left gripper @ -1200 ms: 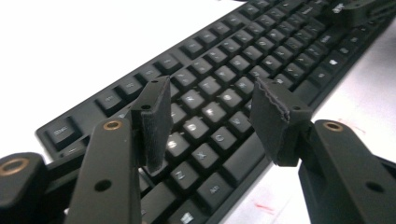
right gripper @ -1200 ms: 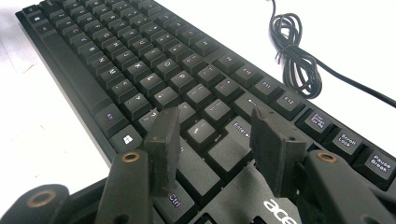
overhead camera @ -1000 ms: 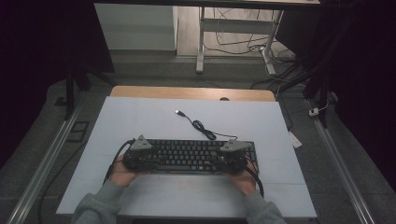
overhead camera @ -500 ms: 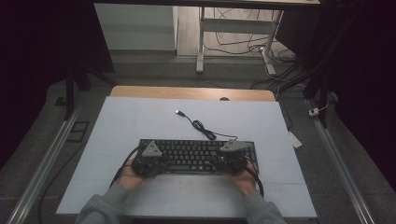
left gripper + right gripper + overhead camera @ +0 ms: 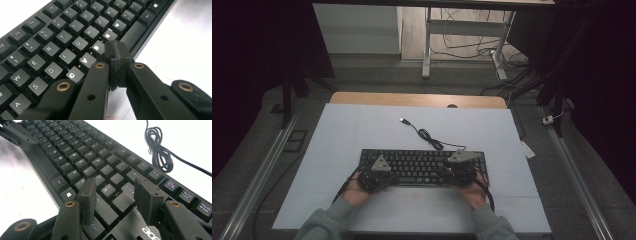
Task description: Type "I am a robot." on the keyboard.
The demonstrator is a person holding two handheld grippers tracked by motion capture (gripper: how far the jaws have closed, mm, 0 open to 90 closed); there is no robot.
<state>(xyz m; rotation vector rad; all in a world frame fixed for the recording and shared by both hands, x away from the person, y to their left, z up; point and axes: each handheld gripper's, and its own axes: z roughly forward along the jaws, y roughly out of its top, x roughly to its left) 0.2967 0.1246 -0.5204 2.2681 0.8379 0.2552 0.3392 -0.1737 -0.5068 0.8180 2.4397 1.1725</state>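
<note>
Left gripper (image 5: pixel 117 53): jaws just closed pad to pad on nothing, tips hovering over the bottom letter row of the keyboard (image 5: pixel 422 167), by the B key; right gripper (image 5: pixel 116 195): jaws parted and empty, poised above the keys near Enter. Keyboard: flat on the white table (image 5: pixel 362 130), long axis running left to right straight across both grippers, lying directly beneath them, its coiled cable (image 5: pixel 427 135) trailing off the far edge

The right tongs (image 5: pixel 115 195) stand open over the near right end of the black keyboard (image 5: pixel 75 152), above the Enter and Ctrl keys. A coiled black cable (image 5: pixel 160 150) lies on the white counter (image 5: pixel 120 130) beyond.
</note>
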